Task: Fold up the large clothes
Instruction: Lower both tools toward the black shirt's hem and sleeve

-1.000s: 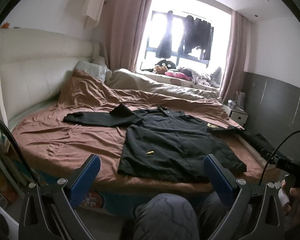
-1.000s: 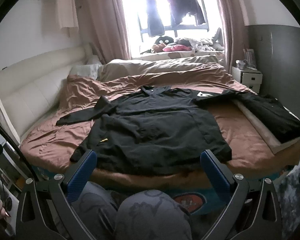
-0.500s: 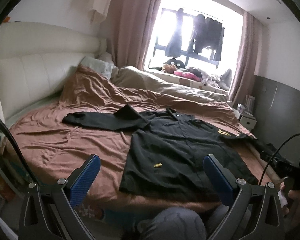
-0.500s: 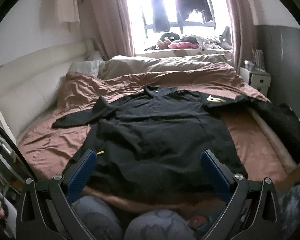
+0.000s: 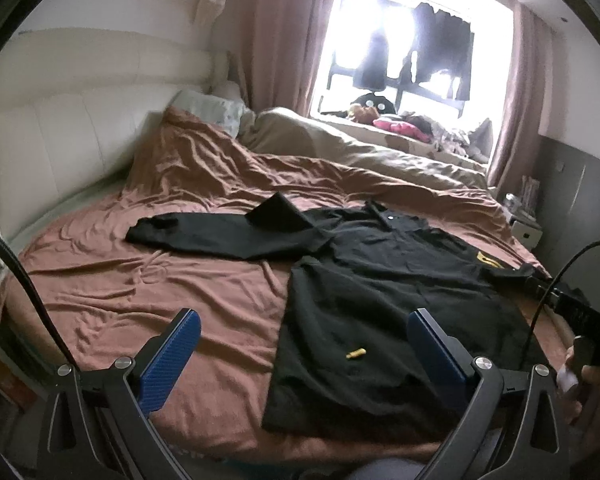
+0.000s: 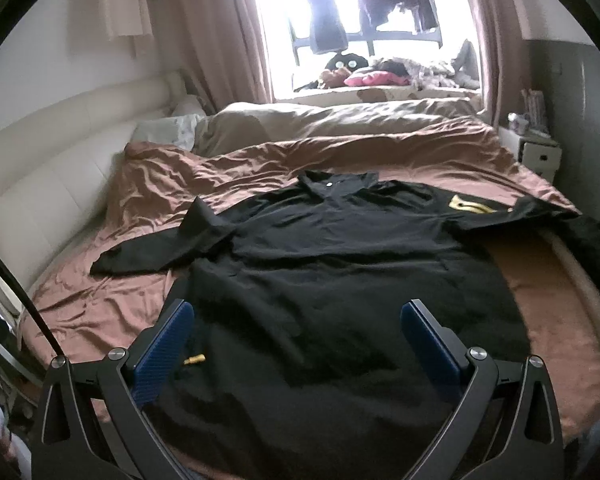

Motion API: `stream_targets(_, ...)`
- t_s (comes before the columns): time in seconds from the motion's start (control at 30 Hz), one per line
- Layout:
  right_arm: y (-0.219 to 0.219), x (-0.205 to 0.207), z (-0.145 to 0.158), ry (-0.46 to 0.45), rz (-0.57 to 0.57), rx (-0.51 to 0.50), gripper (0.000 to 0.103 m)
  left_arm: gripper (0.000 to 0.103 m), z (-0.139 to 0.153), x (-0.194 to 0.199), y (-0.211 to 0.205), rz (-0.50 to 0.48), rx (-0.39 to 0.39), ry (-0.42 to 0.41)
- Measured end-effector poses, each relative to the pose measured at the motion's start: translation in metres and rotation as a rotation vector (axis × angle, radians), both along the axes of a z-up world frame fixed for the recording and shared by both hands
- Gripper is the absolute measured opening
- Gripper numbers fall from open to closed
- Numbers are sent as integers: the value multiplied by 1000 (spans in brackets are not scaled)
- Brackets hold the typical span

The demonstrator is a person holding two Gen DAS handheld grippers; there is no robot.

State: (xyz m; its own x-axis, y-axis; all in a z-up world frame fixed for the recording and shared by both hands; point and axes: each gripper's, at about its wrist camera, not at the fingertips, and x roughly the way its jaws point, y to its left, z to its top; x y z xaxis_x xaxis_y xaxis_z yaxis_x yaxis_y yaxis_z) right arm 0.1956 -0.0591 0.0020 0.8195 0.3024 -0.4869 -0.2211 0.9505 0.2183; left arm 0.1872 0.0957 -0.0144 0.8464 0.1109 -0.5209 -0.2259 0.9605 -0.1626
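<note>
A large black long-sleeved shirt (image 5: pixel 380 288) lies spread flat on the brown bedsheet (image 5: pixel 148 288), collar toward the window, hem toward me. Its left sleeve (image 5: pixel 204 236) stretches out to the left. A small yellow tag (image 5: pixel 356 355) lies near the hem. In the right wrist view the shirt (image 6: pixel 340 280) fills the middle and the yellow tag (image 6: pixel 194 359) sits by the left finger. My left gripper (image 5: pixel 304 352) is open and empty above the hem's left side. My right gripper (image 6: pixel 298 344) is open and empty over the lower shirt.
A white padded headboard (image 5: pixel 60 136) runs along the left. A beige duvet (image 5: pixel 360 152) and pillow (image 5: pixel 208 108) lie at the far side below the window. A white nightstand (image 6: pixel 540 152) stands at the right. Dark clothing (image 6: pixel 596 248) lies at the bed's right edge.
Both grippers have moved forward and closer over the bed. The shirt now looks larger and my knees have dropped out of view. Both grippers stay open.
</note>
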Motion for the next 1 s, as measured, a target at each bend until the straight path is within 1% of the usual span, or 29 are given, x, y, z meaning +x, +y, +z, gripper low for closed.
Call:
stream_targets(0.13, 11, 34, -3, 8, 49, 34, 103, 103, -5, 24, 19, 19, -13, 3)
stream_targets(0.2, 16, 55, -5, 19, 53, 39, 103, 100, -9, 39, 33, 33, -24, 9)
stream_targets(0.23, 16, 63, -7, 24, 53, 41, 103, 97, -12, 47, 42, 41, -34, 19)
stream_targets(0.3, 22, 87, -10, 34, 45, 51, 103, 95, -16, 61, 55, 50, -52, 38)
stream_targets(0.37, 26, 108, -16, 54, 66, 77, 103, 95, -22, 75, 66, 63, -55, 64)
stream_targets(0.43, 32, 129, -21, 73, 88, 71, 103, 95, -26, 87, 77, 77, -56, 83)
stream_targets(0.57, 36, 160, -26, 96, 82, 62, 103, 94, -37, 111, 97, 98, -57, 105)
stream_targets(0.63, 40, 176, -30, 108, 61, 56, 103, 90, -44, 122, 108, 100, -61, 119)
stream_targets(0.7, 41, 190, -36, 119, 44, 51, 103, 87, -51, 135, 122, 111, -65, 130)
stream_targets(0.73, 40, 197, -40, 126, 30, 41, 102, 85, -54, 139, 127, 115, -72, 133)
stream_targets(0.77, 45, 205, -41, 134, 21, 35, 98, 83, -58, 145, 135, 120, -85, 140)
stream_targets(0.83, 50, 218, -46, 158, 12, 35, 96, 78, -68, 158, 150, 124, -110, 158)
stream_targets(0.9, 63, 230, -48, 173, -4, 31, 95, 78, -75, 168, 162, 132, -118, 172)
stream_targets(1.0, 73, 246, -52, 191, -17, 16, 88, 77, -89, 187, 182, 148, -126, 199)
